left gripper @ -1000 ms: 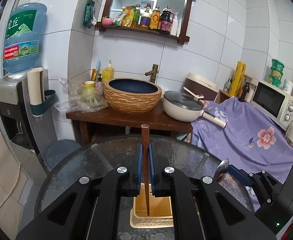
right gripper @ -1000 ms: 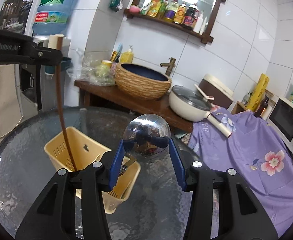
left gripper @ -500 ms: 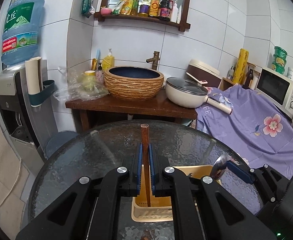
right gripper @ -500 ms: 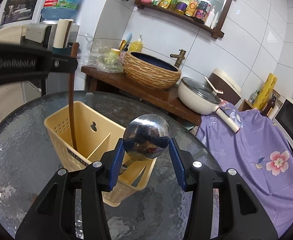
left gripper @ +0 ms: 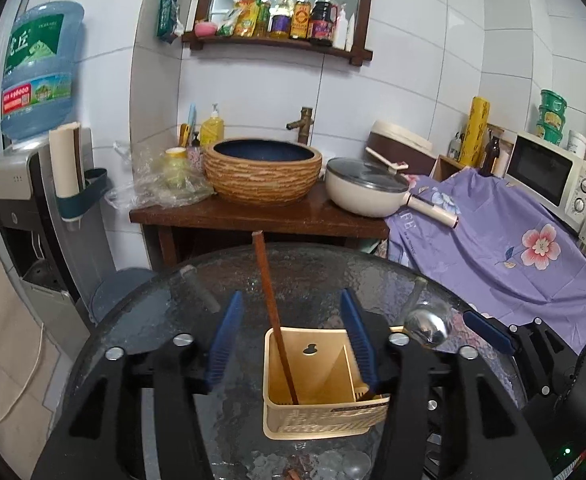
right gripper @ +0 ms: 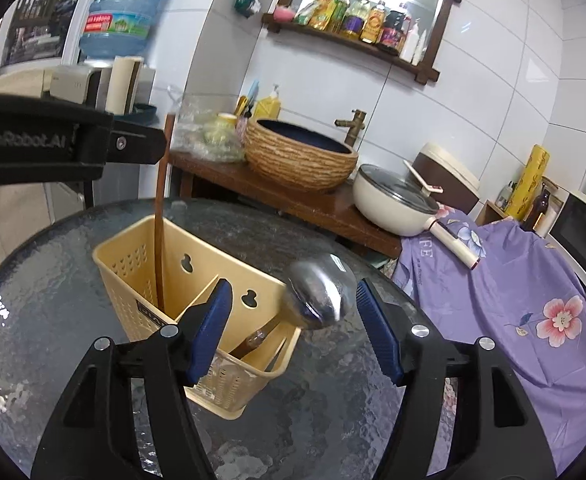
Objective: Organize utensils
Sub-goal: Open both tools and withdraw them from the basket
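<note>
A yellow plastic utensil holder [left gripper: 325, 414] [right gripper: 133, 276] with two compartments stands on the round glass table [left gripper: 153, 320]. A brown chopstick [left gripper: 271, 312] [right gripper: 159, 216] stands in its left compartment, free of my left gripper [left gripper: 291, 338], which is open around it. A metal spoon [right gripper: 319, 294] [left gripper: 427, 326] rests handle-down in the right compartment, its bowl sticking up between the pads of my right gripper [right gripper: 291, 326], which is open and apart from it.
Behind the table a wooden counter [left gripper: 253, 216] carries a woven basin [left gripper: 263, 174] and a white pan [left gripper: 367, 192]. A purple flowered cloth [left gripper: 505, 240] and a microwave [left gripper: 553, 178] are at the right. A water dispenser [left gripper: 21, 184] stands at the left.
Both grippers have opened. The chopstick and the spoon, held before, now stand loose in the holder. The holder looks closer in both views.
</note>
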